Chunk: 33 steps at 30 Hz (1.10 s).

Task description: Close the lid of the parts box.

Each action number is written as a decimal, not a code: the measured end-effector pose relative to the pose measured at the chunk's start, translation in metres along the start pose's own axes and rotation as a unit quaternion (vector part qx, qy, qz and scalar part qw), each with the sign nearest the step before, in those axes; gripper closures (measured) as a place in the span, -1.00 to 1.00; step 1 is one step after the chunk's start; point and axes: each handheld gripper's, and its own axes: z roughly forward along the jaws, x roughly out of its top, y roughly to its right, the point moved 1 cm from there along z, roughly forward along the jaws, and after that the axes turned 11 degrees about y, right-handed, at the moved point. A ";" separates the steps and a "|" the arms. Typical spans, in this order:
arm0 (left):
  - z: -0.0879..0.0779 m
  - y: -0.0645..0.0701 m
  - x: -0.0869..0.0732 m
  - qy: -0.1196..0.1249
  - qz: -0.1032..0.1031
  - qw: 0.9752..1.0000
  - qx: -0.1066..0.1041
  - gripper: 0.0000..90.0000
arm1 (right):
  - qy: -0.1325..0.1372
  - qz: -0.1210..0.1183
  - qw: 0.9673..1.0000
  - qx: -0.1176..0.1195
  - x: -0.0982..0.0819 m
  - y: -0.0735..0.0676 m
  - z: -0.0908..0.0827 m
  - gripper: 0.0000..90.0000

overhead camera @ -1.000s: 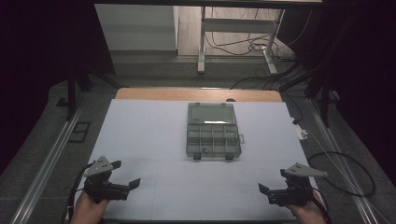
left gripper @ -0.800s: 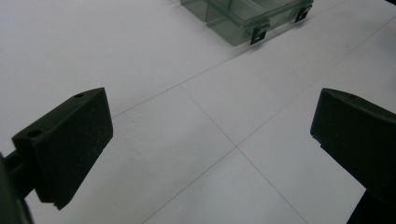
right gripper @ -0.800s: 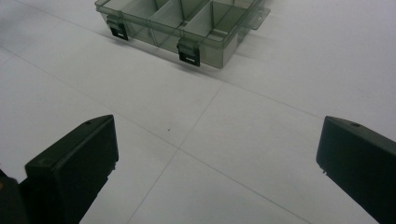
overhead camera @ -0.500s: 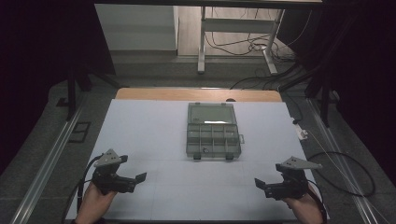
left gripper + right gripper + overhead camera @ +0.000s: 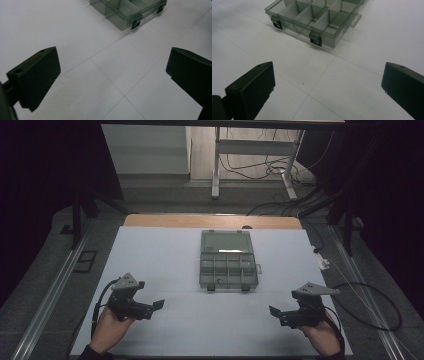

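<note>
Both grippers — left point(image 5: 150, 307), right point(image 5: 281, 314) — gape empty; the box point(image 5: 228, 268) sits ahead between them, about equally far.

One clear compartment box point(image 5: 228, 260) on the counter point(image 5: 150, 255) — lid open, two black latches at its front edge. Two tongs — left tongs point(image 5: 155, 307), right tongs point(image 5: 276, 313).

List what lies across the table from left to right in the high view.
Left gripper with jaws apart → open clear compartment box at the table's middle, set farther back → right gripper, jaws also apart. All are over the white table.
</note>
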 end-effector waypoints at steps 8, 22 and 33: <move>0.012 -0.004 0.008 -0.006 0.011 1.000 -0.004 -1.00 | 0.003 0.010 1.000 0.006 0.008 0.003 0.009 -1.00; 0.038 -0.011 0.025 -0.012 0.029 0.999 -0.018 -1.00 | 0.007 0.007 1.000 0.022 0.023 0.005 0.030 -1.00; 0.057 -0.015 0.037 -0.012 0.035 0.999 -0.033 -1.00 | 0.000 0.005 1.000 0.026 0.038 0.007 0.054 -1.00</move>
